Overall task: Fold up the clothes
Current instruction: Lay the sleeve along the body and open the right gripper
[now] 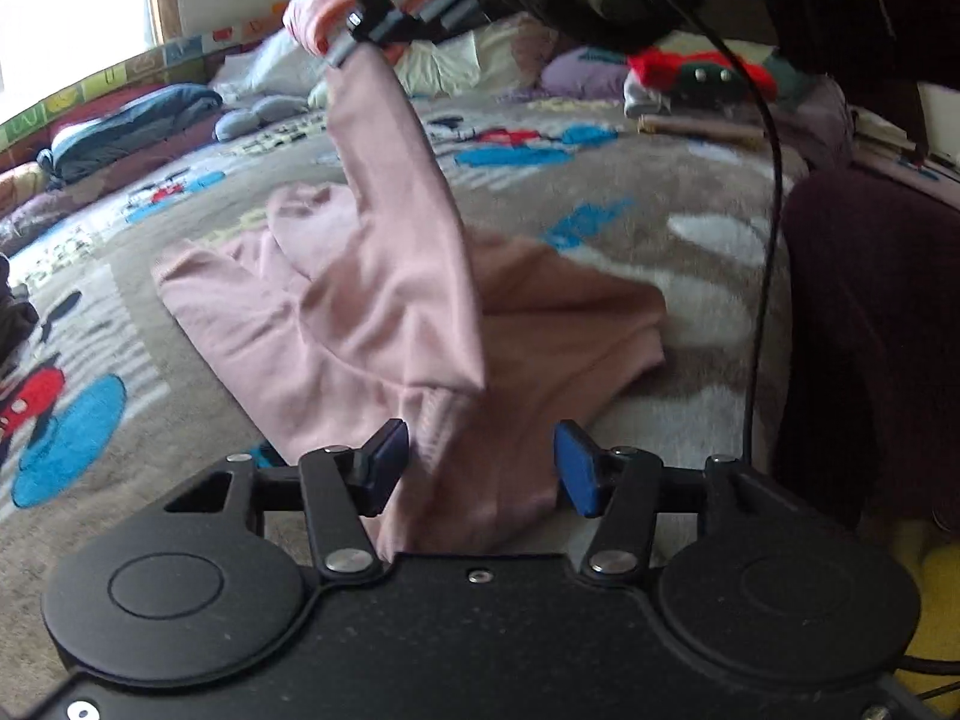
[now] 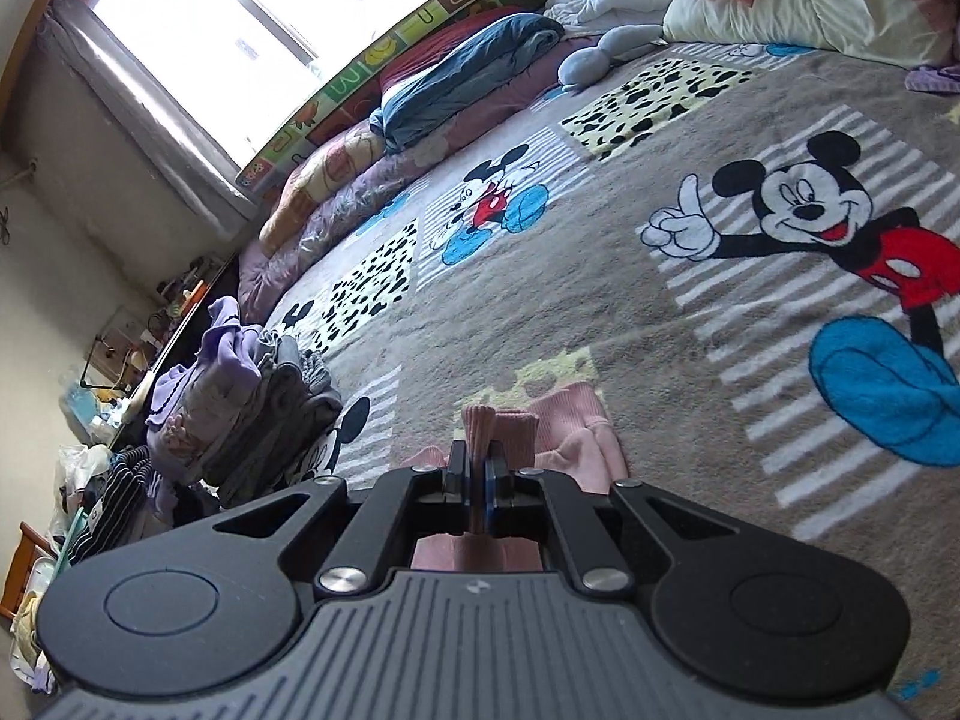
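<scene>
A pink garment (image 1: 372, 312) lies spread on the cartoon-mouse blanket (image 1: 600, 192). One end of it is pulled up in a long strip toward the top of the left wrist view, where my right gripper (image 1: 354, 30) holds it. In the right wrist view that gripper (image 2: 477, 468) is shut on the garment's ribbed pink cuff (image 2: 480, 426), and more pink cloth (image 2: 564, 426) hangs below. My left gripper (image 1: 483, 468) is open low over the near hem. Cloth lies between its blue pads (image 1: 576, 474), which do not press on it.
A stack of folded grey and lilac clothes (image 2: 240, 408) sits at the blanket's left edge. Pillows and a rolled blue blanket (image 2: 468, 78) line the far side under the window. A dark maroon sleeve (image 1: 870, 330) and a black cable (image 1: 768, 240) are at the right.
</scene>
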A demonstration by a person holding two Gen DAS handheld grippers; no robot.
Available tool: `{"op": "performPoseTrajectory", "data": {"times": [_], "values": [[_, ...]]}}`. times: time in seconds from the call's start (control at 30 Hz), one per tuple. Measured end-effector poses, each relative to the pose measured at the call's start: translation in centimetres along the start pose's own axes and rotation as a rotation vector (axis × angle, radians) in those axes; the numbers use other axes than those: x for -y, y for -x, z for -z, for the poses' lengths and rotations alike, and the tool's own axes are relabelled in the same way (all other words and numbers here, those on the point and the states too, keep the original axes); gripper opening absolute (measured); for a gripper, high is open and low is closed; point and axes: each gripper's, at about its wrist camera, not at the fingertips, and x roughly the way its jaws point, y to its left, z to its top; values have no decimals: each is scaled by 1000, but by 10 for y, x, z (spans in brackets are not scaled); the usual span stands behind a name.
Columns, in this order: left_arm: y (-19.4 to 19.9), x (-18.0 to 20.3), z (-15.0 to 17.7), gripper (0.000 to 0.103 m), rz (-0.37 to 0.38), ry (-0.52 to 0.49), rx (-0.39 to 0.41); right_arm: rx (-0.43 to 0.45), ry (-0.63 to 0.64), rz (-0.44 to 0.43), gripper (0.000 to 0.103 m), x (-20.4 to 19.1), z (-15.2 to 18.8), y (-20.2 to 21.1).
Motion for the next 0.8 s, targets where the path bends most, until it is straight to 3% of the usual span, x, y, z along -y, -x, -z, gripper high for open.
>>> {"op": "performPoseTrajectory", "data": {"times": [0.33,0.8], "values": [[1,-14,4,53,68,99,-2,-42,63,20,7,-35,-6,-49],[4,-53,13,52,210,371,20,-161,149,156,7,-57,11,-147]]}}
